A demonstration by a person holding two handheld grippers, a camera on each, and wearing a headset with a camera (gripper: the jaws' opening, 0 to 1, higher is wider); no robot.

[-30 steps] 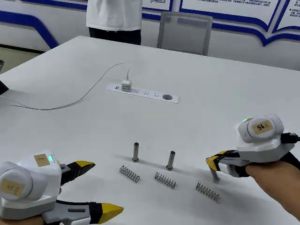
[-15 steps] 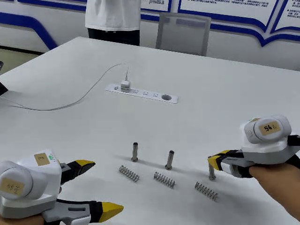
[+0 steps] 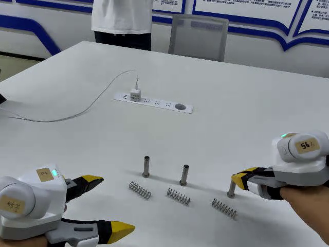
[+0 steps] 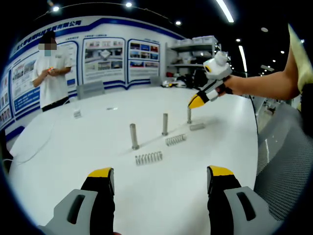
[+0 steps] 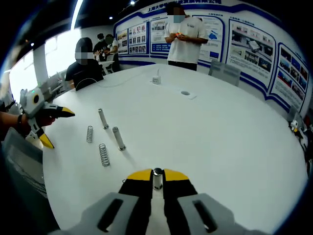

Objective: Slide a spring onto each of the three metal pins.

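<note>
Three metal pins stand in a row on the white table (image 3: 247,103): the left pin (image 3: 146,166), the middle pin (image 3: 184,175) and the right pin (image 3: 231,189). In front of each lies a spring: left spring (image 3: 140,190), middle spring (image 3: 178,196), right spring (image 3: 224,209). My right gripper (image 3: 236,180) comes in from the right, its yellow tips shut on the top of the right pin (image 5: 157,178). My left gripper (image 3: 107,204) hovers at the near left, open and holding nothing, with the pins and springs ahead of it (image 4: 161,176).
A white power strip (image 3: 154,102) with a plugged-in adapter and a thin cable (image 3: 92,105) lies mid-table. A grey chair (image 3: 198,36) and a standing person (image 3: 121,20) are at the far edge. Another seated person (image 5: 84,61) is at the table's side.
My right gripper has drawn back to the right, so the right pin now sits at its very tips instead of deeper in the jaws. The head camera shifted slightly. The left gripper stayed put.
</note>
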